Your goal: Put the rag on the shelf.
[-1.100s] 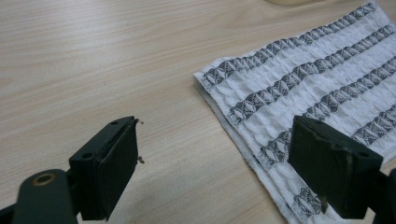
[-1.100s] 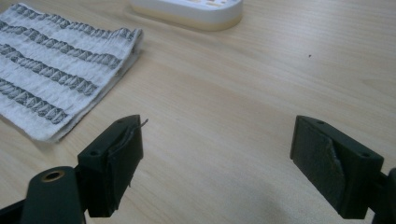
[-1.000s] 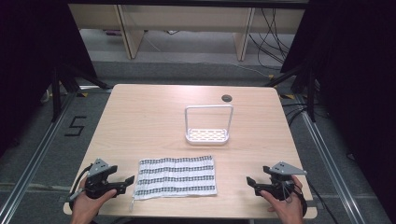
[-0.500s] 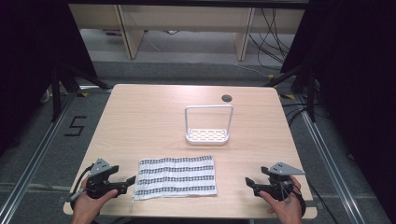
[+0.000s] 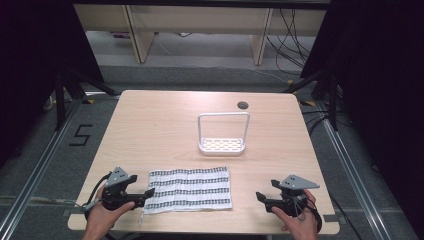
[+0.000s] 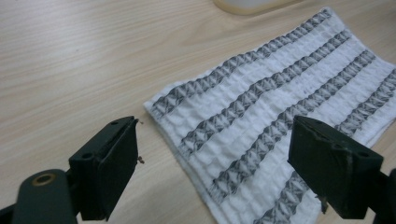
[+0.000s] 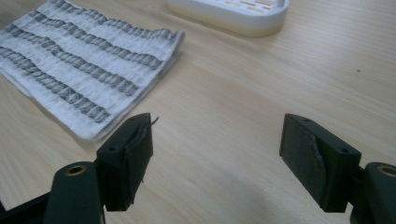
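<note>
A folded white cloth with grey stripes lies flat near the table's front edge. My left gripper sits at the cloth's left end, open, its jaws wide apart. In the left gripper view the cloth spreads between and beyond the two black jaws, whose midpoint is over its near corner. My right gripper rests open a short way right of the cloth, holding nothing. The right gripper view shows the cloth's end ahead to the left and bare wood between the jaws.
A white rack with a slotted base and a tall wire hoop stands behind the cloth; its base appears in the right gripper view. A round cable hole sits near the table's far edge. The table stands on grey floor.
The left gripper has edged slightly right, closer to the cloth's left end. The right gripper and the cloth have barely moved.
</note>
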`<state>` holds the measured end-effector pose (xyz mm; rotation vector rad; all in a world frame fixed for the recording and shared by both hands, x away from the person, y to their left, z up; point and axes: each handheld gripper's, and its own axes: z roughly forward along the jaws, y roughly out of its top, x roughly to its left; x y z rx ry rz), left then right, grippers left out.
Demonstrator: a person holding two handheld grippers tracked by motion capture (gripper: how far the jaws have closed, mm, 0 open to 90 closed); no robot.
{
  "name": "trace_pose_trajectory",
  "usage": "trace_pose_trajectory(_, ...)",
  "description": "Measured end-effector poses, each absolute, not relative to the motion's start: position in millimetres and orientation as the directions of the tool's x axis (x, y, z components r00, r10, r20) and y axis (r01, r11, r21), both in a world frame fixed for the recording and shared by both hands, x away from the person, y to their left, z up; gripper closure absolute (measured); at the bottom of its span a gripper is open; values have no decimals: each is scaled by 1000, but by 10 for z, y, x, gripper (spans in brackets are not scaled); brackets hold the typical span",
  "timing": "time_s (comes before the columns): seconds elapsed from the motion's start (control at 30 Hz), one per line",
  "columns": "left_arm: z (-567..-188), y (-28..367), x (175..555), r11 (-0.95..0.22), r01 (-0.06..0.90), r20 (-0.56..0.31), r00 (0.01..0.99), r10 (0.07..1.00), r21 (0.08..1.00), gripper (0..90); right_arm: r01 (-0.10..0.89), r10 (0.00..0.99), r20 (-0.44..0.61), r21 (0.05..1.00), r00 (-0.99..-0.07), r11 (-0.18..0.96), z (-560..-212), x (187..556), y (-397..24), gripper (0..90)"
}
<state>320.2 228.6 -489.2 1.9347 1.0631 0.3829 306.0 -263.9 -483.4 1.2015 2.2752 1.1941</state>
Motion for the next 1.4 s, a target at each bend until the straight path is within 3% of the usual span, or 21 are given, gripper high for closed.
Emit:
trace_pose_trajectory(0.37,-4853,1987,3311,-341,506,-106,664,740,792,153,524,757,109,784,-644,333,-4813,2996,-2466,291)
trace_pose_trajectory(0.83,-4759,1636,3409,-334,495,-131,691,710,802,152,490,712,80,778,-698,393,-4795,2981,-2289,326)
trace_pose_trajectory(1.13,-4726,1264,3559,-428,467,-103,759,643,774,155,485,693,79,771,-716,414,-4799,2950,-2186,346)
trace_pose_trajectory(1.4,-4672,1018,3770,-435,457,-118,783,611,776,207,460,652,58,755,-756,467,-4832,2941,-2044,370)
